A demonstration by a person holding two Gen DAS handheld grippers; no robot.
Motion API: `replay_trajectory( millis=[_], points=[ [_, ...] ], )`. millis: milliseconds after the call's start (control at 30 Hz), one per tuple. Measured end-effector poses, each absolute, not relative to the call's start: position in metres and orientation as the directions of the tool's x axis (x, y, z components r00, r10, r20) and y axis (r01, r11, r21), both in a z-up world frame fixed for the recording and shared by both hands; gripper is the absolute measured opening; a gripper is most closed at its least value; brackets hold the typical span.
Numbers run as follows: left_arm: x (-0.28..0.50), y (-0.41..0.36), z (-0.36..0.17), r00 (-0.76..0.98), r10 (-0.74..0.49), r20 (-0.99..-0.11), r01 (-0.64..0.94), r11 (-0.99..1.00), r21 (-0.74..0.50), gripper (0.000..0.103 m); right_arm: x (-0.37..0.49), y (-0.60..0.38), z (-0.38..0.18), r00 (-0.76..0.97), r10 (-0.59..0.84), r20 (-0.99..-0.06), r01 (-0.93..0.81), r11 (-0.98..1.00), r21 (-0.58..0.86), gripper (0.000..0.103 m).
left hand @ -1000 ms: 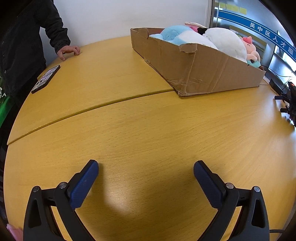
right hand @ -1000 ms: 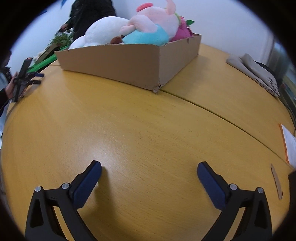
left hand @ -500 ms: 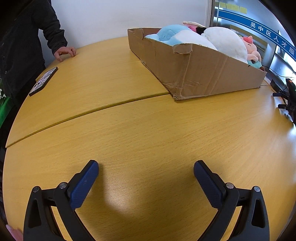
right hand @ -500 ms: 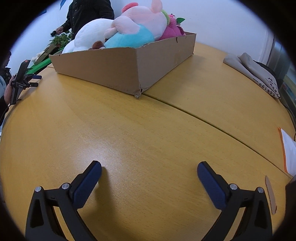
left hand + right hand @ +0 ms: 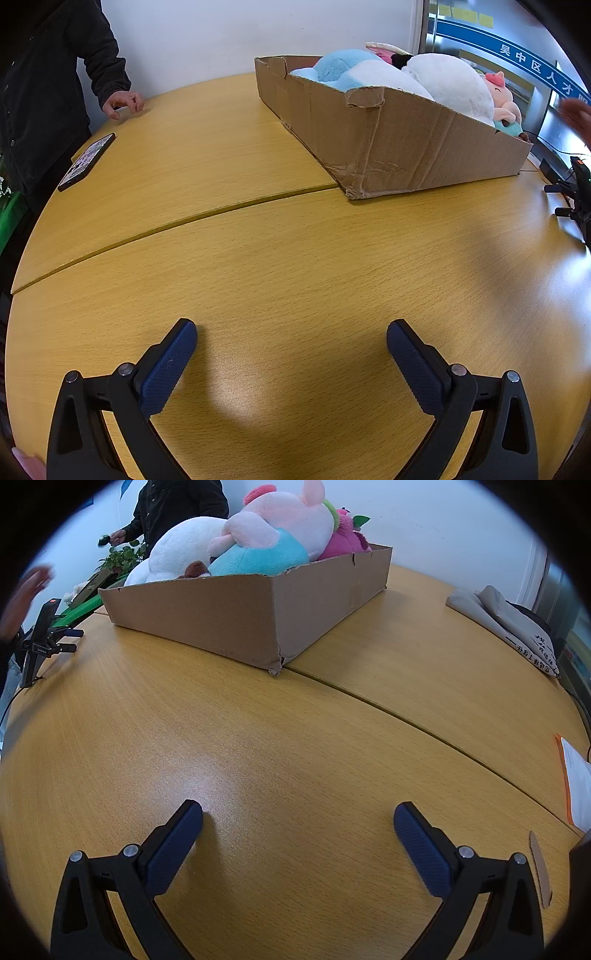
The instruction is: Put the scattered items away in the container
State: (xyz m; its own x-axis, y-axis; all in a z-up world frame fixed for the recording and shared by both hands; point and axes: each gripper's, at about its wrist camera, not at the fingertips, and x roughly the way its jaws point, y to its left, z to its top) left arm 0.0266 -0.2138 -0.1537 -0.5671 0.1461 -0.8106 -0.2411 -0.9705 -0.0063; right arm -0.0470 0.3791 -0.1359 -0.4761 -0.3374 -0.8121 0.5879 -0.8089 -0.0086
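A shallow cardboard box [image 5: 424, 155] [image 5: 229, 624] stands at the far side of the yellow wooden table [image 5: 295, 266] [image 5: 295, 738]. Several plush toys fill it: a blue-and-white one [image 5: 351, 72], a big white one [image 5: 454, 81] [image 5: 177, 554], a pink pig in teal [image 5: 273, 535] [image 5: 504, 99] and a magenta one [image 5: 343, 542]. My left gripper [image 5: 291, 339] hangs open low over bare table, well short of the box, nothing between its blue pads. My right gripper [image 5: 297, 821] is likewise open and empty over bare wood.
A person in a dark jacket [image 5: 40, 85] rests a hand [image 5: 122, 103] on the far left edge beside a phone [image 5: 86, 160]. A small tripod stand [image 5: 576, 195] [image 5: 40, 638] and a blurred hand [image 5: 22, 594] sit near the box. Folded grey cloth [image 5: 513, 627] and papers [image 5: 576, 786] lie right.
Both views have shifted slightly, so the box sits a little differently in frame. A blurred hand has come into view by the tripod. Both grippers stay open and empty.
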Motion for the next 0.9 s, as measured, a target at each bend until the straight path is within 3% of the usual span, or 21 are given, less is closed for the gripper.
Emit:
replay_trajectory(
  millis=[900],
  points=[
    [0.0312, -0.2077, -0.1541, -0.57, 0.144, -0.809, -0.238, -0.971, -0.005, 0.103, -0.0478, 0.3781, -0.1359, -0.475, -0.337, -0.813, 0.588, -0.809, -0.009, 0.103]
  ],
)
